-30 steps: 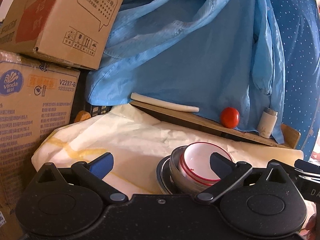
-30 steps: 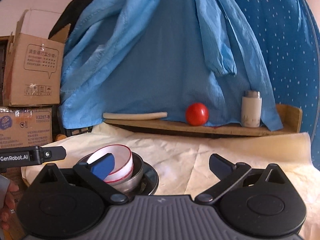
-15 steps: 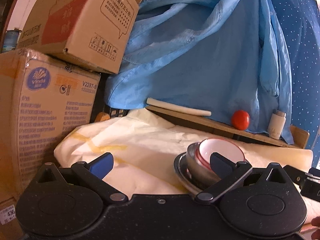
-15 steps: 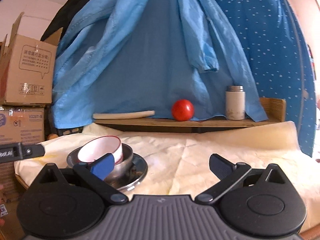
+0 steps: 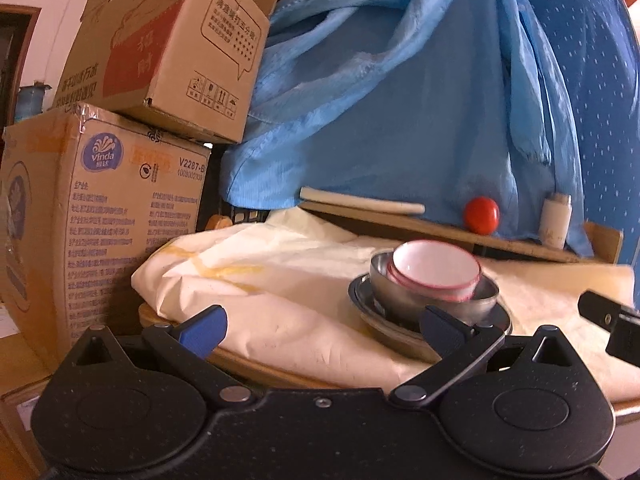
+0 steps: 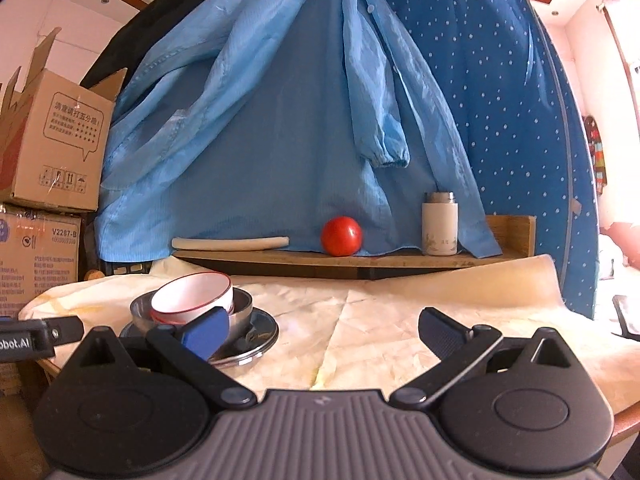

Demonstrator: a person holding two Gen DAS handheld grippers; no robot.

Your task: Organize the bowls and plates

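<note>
Both grippers, left (image 5: 322, 326) and right (image 6: 324, 328), gape empty; lower left, the tilted bowl (image 6: 192, 294) could slide off its stack if nudged.

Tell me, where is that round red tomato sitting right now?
The round red tomato sits on the low wooden shelf at the table's back, between the long white stick and the white flask, against the blue shirt.
</note>
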